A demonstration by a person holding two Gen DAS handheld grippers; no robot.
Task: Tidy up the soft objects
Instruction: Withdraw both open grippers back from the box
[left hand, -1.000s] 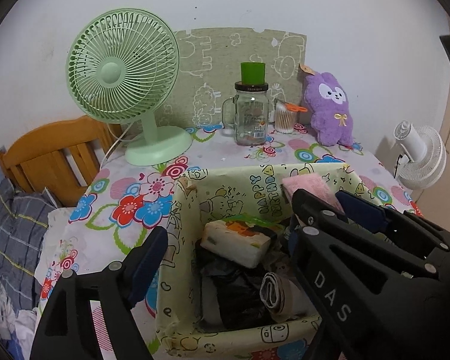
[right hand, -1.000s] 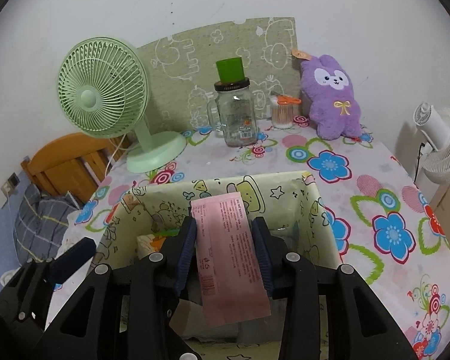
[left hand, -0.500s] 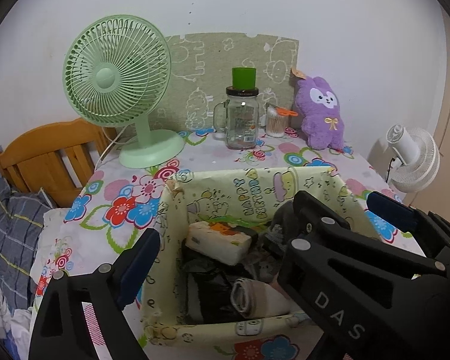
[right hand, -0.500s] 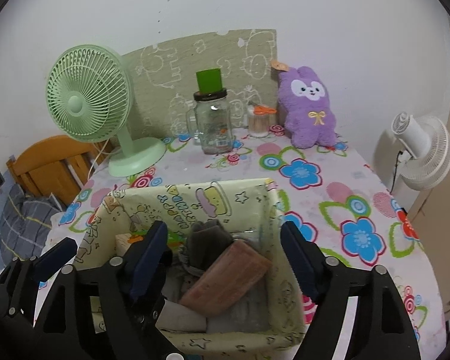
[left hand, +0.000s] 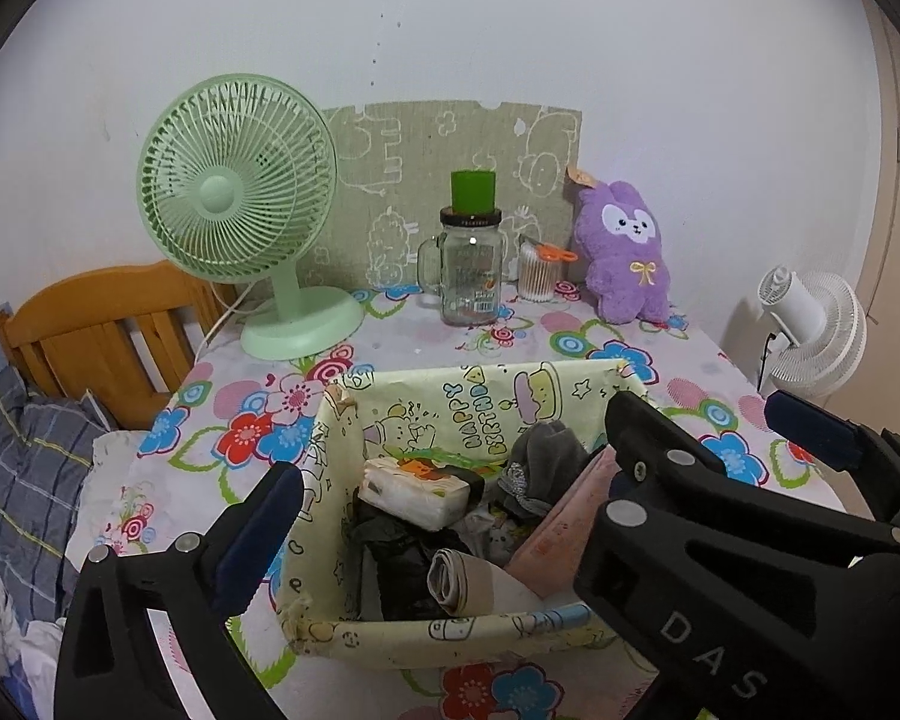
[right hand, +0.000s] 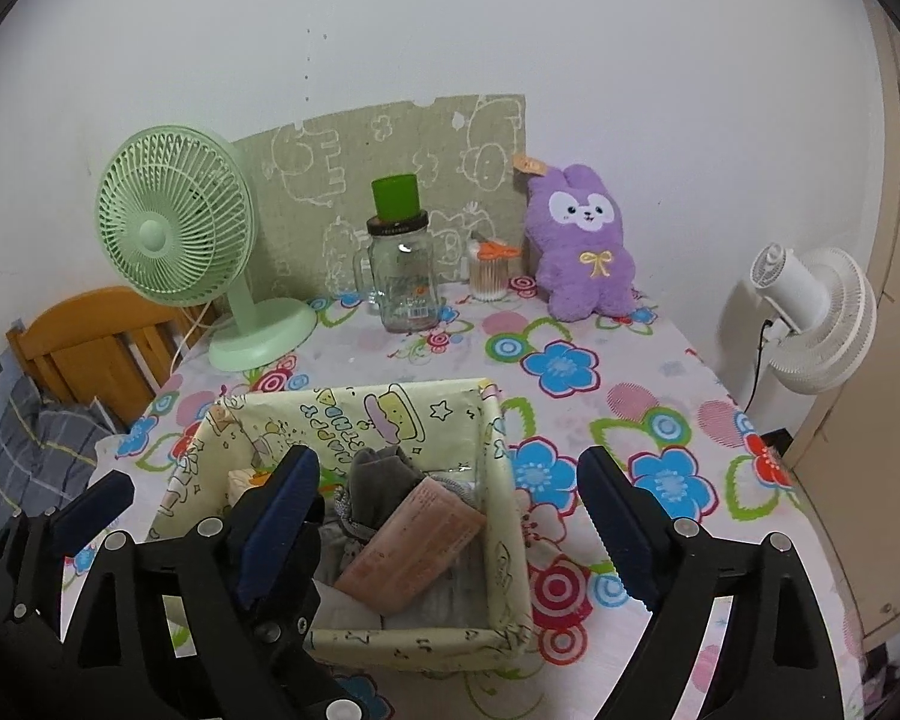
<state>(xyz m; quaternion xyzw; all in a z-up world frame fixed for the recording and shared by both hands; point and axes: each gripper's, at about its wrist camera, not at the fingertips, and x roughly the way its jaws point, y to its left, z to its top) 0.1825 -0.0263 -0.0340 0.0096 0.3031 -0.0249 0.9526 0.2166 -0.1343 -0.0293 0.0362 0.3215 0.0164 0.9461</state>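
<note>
Item: pink tissue pack | Location: in fabric bin, below right gripper | Jaws: both grippers opening, nothing between | Handling: light, squashy; likely pinch across narrow sides.

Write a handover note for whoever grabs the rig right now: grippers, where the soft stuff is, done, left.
Left gripper: jaws opening, nothing between them.
Right gripper: jaws opening, nothing held; it hangs over the box.
Fabric box stands on the floral table.
Pink pack lies in the box, leaning on the grey cloth; tissue pack, black bag and a cloth roll are in there too.
Left, I think: purple plush at the back of the table, outside the box.
</note>
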